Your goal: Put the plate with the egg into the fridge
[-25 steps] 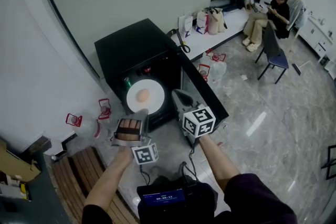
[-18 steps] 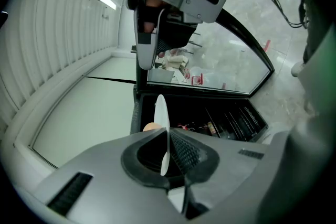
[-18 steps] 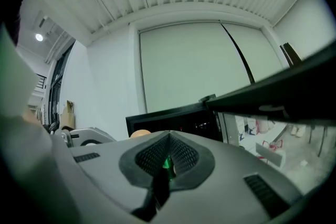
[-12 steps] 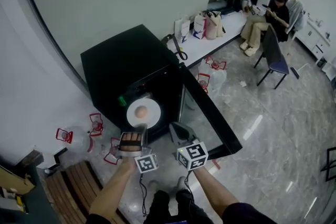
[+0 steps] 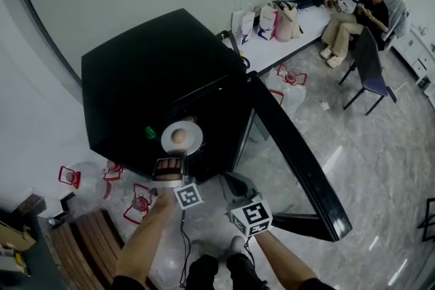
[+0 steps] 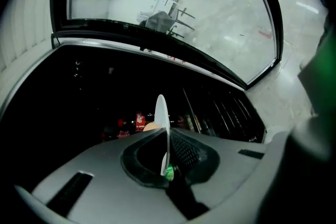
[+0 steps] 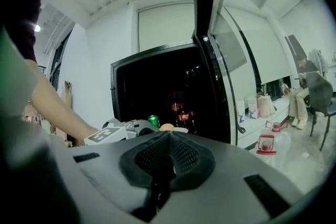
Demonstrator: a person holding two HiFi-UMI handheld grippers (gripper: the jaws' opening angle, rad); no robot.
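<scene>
A white plate [image 5: 190, 140] carrying a brownish egg [image 5: 178, 136] hangs level at the open front of the black fridge [image 5: 146, 71]. My left gripper [image 5: 174, 158] is shut on the plate's near rim. In the left gripper view the plate [image 6: 161, 110] stands edge-on between the jaws, with the egg [image 6: 150, 126] just left of it and the dark fridge interior behind. My right gripper [image 5: 229, 179] sits lower right of the plate, shut and holding nothing. The right gripper [image 7: 169, 136] looks at the fridge opening, the egg [image 7: 167, 126] and the left gripper [image 7: 118, 131].
The fridge's glass door [image 5: 299, 159] stands swung open to the right. Cola bottles [image 7: 179, 108] and a green can [image 7: 153, 120] stand inside. Red-capped water jugs [image 5: 139, 202] lie on the floor at left. A seated person [image 5: 346, 24] and a chair are far right.
The plate with the egg, held in my left gripper, has moved up to the fridge opening. My right gripper has dropped back and lower. The fridge now looms closer.
</scene>
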